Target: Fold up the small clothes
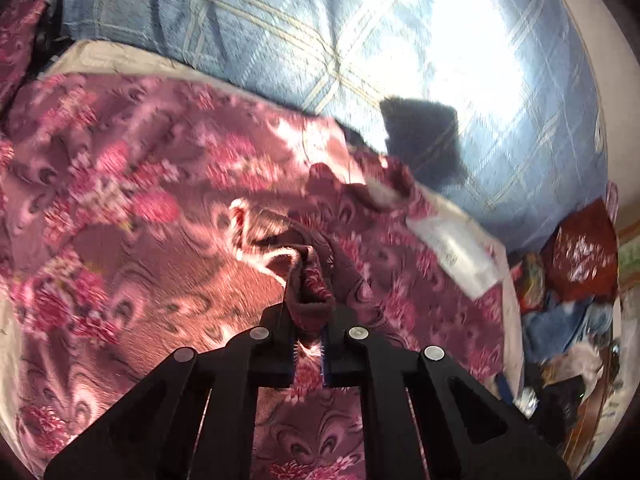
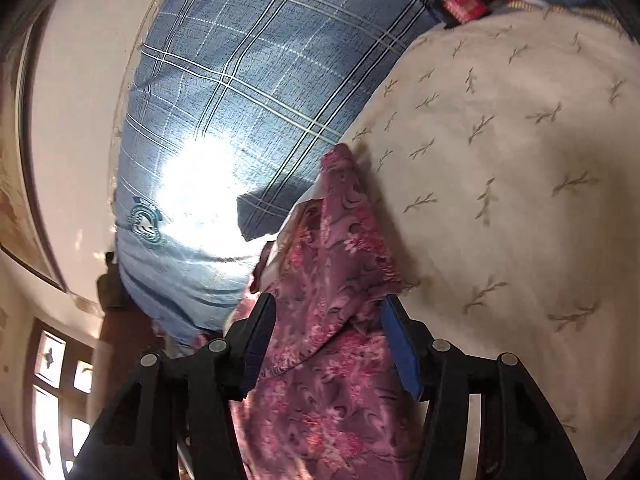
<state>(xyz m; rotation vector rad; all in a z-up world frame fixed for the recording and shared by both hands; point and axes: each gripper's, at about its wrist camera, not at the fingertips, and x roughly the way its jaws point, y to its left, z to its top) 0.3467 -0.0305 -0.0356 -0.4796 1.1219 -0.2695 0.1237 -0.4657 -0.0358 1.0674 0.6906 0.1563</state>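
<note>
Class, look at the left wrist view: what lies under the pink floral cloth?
A cream sheet shows past the pink floral cloth at its far edge, beside a blue plaid blanket. What lies under the cloth's middle is covered.

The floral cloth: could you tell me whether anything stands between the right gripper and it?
Nothing visible does. The floral cloth lies directly between the open fingers of the right gripper, with no other object in front; the pads do not press on it. The left gripper is shut on another bunched part.

Bed (image 2: 520,160) is covered by cream leaf-print sheet. Pink floral cloth (image 1: 120,184) is spread across it. Blue plaid quilt (image 1: 280,40) is laid along the far edge, partly sunlit.
</note>
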